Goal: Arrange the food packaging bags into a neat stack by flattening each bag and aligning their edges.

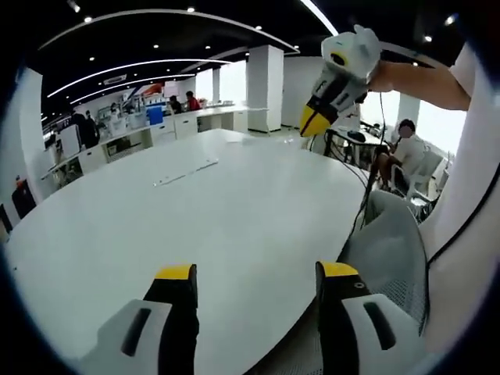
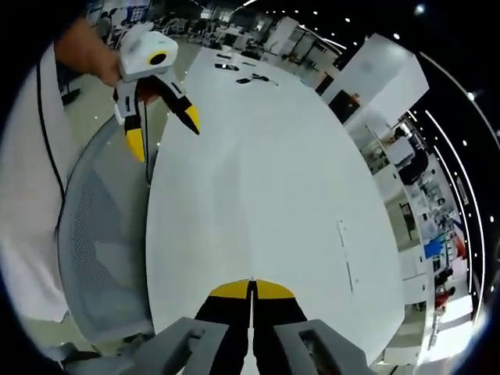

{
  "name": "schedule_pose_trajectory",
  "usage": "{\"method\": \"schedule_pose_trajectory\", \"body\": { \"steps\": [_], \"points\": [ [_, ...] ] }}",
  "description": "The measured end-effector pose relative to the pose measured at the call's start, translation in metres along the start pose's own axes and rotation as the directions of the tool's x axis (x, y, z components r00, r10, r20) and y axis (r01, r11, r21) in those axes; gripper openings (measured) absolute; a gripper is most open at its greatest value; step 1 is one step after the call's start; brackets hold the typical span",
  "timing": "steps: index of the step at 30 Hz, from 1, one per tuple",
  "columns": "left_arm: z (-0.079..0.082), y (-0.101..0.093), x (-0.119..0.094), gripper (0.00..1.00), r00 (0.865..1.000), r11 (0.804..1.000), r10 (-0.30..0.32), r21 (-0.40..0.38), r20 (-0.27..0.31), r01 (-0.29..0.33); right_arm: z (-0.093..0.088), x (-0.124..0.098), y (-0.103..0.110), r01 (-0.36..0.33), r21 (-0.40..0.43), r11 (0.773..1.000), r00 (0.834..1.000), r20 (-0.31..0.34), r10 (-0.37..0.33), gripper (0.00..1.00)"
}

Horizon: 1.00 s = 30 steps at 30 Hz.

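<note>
Left tongs (image 1: pixel 254 273) spread wide, right tongs (image 2: pixel 251 287) clenched empty, both above the white oval table (image 1: pixel 195 211).

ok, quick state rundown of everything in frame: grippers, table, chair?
left gripper: open, jaws apart, holding nothing, above the table edge.
right gripper: shut, jaw tips together, nothing between them.
white table: bare near the grippers; no packaging bags seen on it; small dark items at the far end, too small to tell.
grey mesh chair: at the table edge, unoccupied.
</note>
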<state>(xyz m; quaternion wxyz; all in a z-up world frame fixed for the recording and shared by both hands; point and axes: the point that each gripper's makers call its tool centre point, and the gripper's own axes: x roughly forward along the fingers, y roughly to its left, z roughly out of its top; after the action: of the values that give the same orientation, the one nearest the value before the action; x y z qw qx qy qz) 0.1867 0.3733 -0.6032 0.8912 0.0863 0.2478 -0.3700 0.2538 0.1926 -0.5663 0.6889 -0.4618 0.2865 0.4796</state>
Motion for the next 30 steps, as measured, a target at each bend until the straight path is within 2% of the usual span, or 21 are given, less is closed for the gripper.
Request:
{"method": "schedule_pose_trajectory", "body": {
  "steps": [7, 10, 20, 25, 30],
  "points": [
    [0.029, 0.004, -0.002, 0.54, 1.0, 0.998, -0.013, 0.063, -0.001, 0.013, 0.002, -0.005, 0.0, -0.009, 0.009, 1.0, 1.0, -0.009, 0.009, 0.0],
    [0.036, 0.0, -0.001, 0.48, 0.999, 0.995, -0.036, 0.091, -0.014, 0.037, 0.003, -0.007, 0.002, -0.016, 0.013, 1.0, 1.0, -0.011, 0.016, 0.0],
    [0.049, -0.007, 0.004, 0.45, 0.995, 0.975, -0.072, 0.206, -0.075, 0.086, 0.005, -0.015, 0.002, -0.017, 0.024, 1.0, 0.999, -0.032, 0.018, 0.0],
    [0.056, -0.007, 0.005, 0.4, 0.991, 0.965, -0.091, 0.238, -0.097, 0.112, 0.008, -0.02, 0.002, -0.019, 0.031, 0.999, 0.999, -0.042, 0.02, 0.0],
    [0.067, -0.002, 0.006, 0.4, 0.991, 0.957, -0.091, 0.266, -0.095, 0.113, 0.014, -0.027, -0.001, -0.019, 0.025, 0.999, 0.999, -0.044, 0.02, 0.0]
  ]
}}
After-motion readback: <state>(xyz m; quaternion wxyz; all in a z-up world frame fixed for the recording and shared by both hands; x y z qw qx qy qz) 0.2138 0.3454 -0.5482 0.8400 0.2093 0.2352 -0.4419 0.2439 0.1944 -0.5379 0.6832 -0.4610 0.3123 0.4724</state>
